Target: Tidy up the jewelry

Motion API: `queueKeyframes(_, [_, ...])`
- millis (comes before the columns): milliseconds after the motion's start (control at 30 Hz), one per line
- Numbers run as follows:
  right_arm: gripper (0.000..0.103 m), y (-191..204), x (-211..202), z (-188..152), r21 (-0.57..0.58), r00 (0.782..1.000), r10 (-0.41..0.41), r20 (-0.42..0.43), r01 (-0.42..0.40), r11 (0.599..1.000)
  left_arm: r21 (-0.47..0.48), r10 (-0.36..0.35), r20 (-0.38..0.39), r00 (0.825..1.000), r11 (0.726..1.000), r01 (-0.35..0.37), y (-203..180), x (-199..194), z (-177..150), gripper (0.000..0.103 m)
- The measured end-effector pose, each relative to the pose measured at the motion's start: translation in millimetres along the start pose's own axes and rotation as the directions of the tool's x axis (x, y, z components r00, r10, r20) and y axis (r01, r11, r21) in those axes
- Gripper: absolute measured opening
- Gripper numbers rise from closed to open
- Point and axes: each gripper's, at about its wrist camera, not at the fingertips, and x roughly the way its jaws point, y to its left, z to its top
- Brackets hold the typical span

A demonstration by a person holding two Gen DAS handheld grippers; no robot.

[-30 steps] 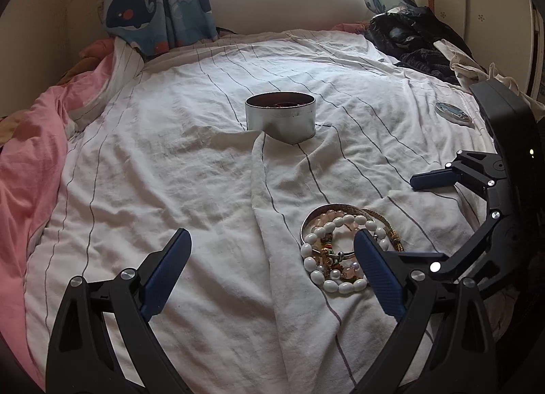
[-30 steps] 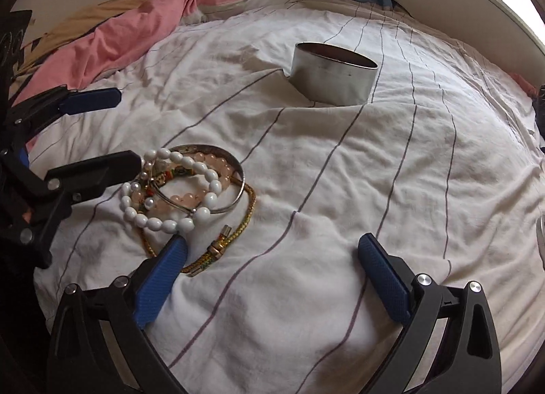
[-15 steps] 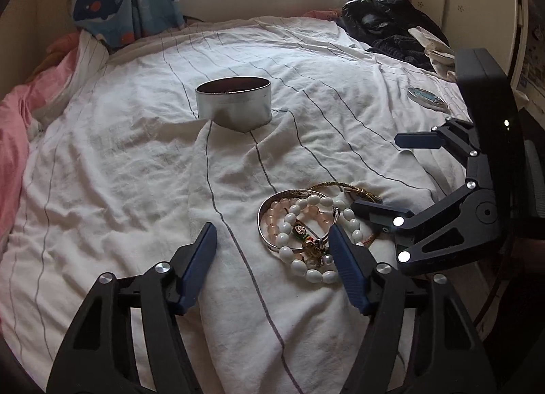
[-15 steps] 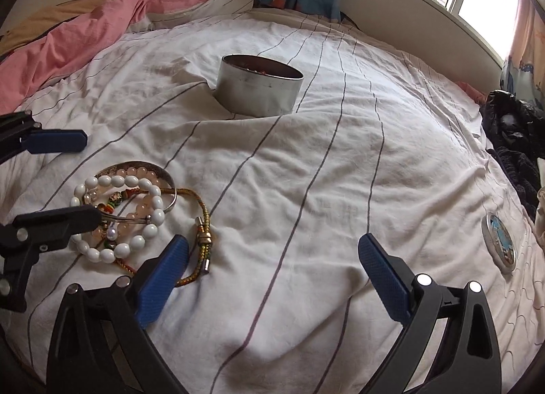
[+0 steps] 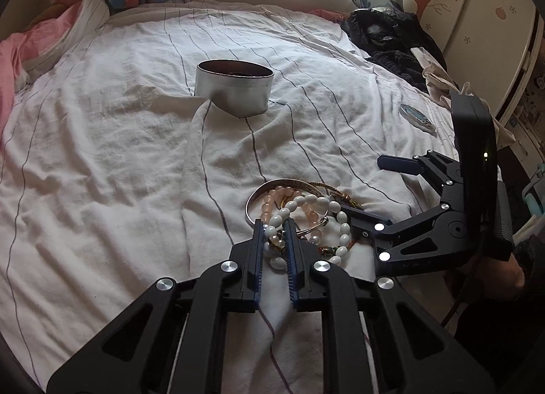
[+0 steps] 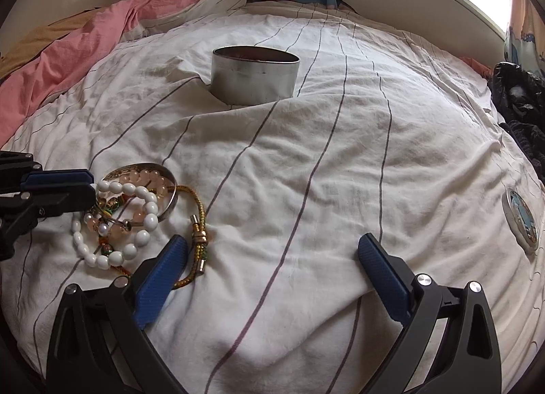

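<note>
Pinching the white oval-bead bracelet [image 5: 308, 220] in the tangled heap on the striped white bedsheet [image 5: 102, 162], the left gripper [image 5: 275, 233] is holding something light, loose and slippery; the right gripper [image 6: 272, 257] is hanging spread wide, empty.

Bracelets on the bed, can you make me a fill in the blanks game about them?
1. The left gripper has its fingers closed on the ____ bead bracelet.
2. The right gripper has its fingers ____.
3. The round tin stands with its lid ____.
4. The gold cord bracelet lies on the ____ sheet.

Answers: white; open; off; striped
</note>
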Motion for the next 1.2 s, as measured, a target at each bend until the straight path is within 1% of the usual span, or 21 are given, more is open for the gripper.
queueKeyframes(100, [0.096, 0, 0, 0, 0.002, 1.0, 0.001, 0.001, -0.001, 1.0, -0.034, 0.024, 0.012, 1.0, 0.999, -0.023, 9, -6, 1, 0.008])
queueKeyframes(167, [0.096, -1, 0, 0, 0.004, 1.0, 0.003, 0.001, -0.003, 1.0, -0.095, -0.01, 0.034, 0.999, 0.995, 0.013, 20, -11, 2, 0.006])
queueKeyframes(267, [0.096, -1, 0, -1, 0.005, 1.0, 0.004, 0.001, -0.004, 1.0, -0.137, -0.007, 0.055, 0.998, 0.991, 0.014, 30, -16, 3, 0.006])
queueKeyframes(333, [0.096, -1, 0, 0, 0.005, 1.0, 0.004, 0.001, -0.004, 1.0, -0.145, 0.005, 0.058, 0.998, 0.989, 0.004, 33, -17, 2, 0.006])
queueKeyframes(433, [0.096, -1, 0, 0, 0.005, 1.0, 0.004, 0.001, -0.004, 1.0, -0.122, -0.026, 0.04, 0.999, 0.992, 0.031, 29, -15, 3, 0.006])
queueKeyframes(500, [0.096, -1, 0, 0, 0.005, 1.0, 0.004, 0.001, -0.004, 1.0, -0.108, -0.028, 0.033, 0.999, 0.994, 0.031, 25, -13, 2, 0.007])
queueKeyframes(567, [0.096, -1, 0, 0, 0.005, 1.0, 0.004, 0.001, -0.004, 1.0, -0.126, -0.034, 0.063, 0.997, 0.991, 0.041, 28, -18, 4, 0.017])
queueKeyframes(600, [0.096, -1, 0, 0, 0.005, 1.0, 0.004, 0.002, -0.004, 1.0, -0.146, -0.035, 0.092, 0.995, 0.988, 0.048, 31, -23, 6, 0.033])
queueKeyframes(633, [0.096, -1, 0, 0, 0.005, 1.0, 0.004, 0.002, -0.004, 1.0, -0.167, -0.03, 0.119, 0.992, 0.985, 0.05, 35, -27, 9, 0.044])
queueKeyframes(667, [0.096, -1, 0, 0, 0.005, 1.0, 0.004, 0.001, -0.004, 1.0, -0.173, -0.031, 0.134, 0.991, 0.983, 0.054, 37, -28, 12, 0.044])
queueKeyframes(767, [0.096, -1, 0, 0, 0.005, 1.0, 0.004, 0.002, -0.004, 1.0, -0.113, -0.013, 0.126, 0.992, 0.993, 0.028, 31, -21, 22, 0.044])
queueKeyframes(800, [0.096, -1, 0, 0, 0.005, 1.0, 0.004, 0.001, -0.004, 1.0, -0.083, -0.023, 0.12, 0.993, 0.996, 0.033, 26, -17, 25, 0.044])
queueKeyframes(833, [0.096, -1, 0, 0, 0.005, 1.0, 0.004, 0.002, -0.004, 1.0, -0.048, -0.028, 0.108, 0.994, 0.998, 0.033, 21, -12, 28, 0.044])
queueKeyframes(900, [0.096, -1, 0, 0, 0.005, 1.0, 0.004, 0.002, -0.004, 1.0, 0.035, 0.003, 0.069, 0.998, 0.999, -0.006, 10, 0, 32, 0.044])
queueKeyframes(967, [0.096, -1, 0, -1, 0.006, 1.0, 0.005, 0.001, -0.005, 1.0, 0.098, 0.05, -0.01, 0.999, 0.994, -0.048, 3, 15, 29, 0.038])
queueKeyframes(1000, [0.096, -1, 0, -1, 0.006, 1.0, 0.005, 0.001, -0.005, 1.0, 0.121, 0.062, -0.053, 0.997, 0.991, -0.055, 0, 21, 25, 0.03])
queueKeyframes(1033, [0.096, -1, 0, -1, 0.006, 1.0, 0.006, 0.001, -0.006, 1.0, 0.147, 0.077, -0.079, 0.994, 0.987, -0.065, -4, 25, 21, 0.026])
queueKeyframes(1067, [0.096, -1, 1, -1, 0.007, 1.0, 0.008, 0.0, -0.008, 1.0, 0.168, 0.091, -0.083, 0.992, 0.983, -0.076, -7, 24, 18, 0.025])
queueKeyframes(1100, [0.096, -1, 1, -1, 0.007, 1.0, 0.009, -0.001, -0.009, 1.0, 0.182, 0.106, -0.088, 0.99, 0.979, -0.089, -10, 21, 17, 0.015])
queueKeyframes(1133, [0.096, -1, 1, -1, 0.008, 1.0, 0.009, -0.001, -0.009, 1.0, 0.186, 0.113, -0.084, 0.99, 0.978, -0.096, -11, 17, 15, 0.012])
queueKeyframes(1200, [0.096, -1, 1, -1, 0.008, 1.0, 0.009, -0.001, -0.009, 1.0, 0.153, 0.106, -0.064, 0.992, 0.984, -0.096, -7, 5, 14, 0.007])
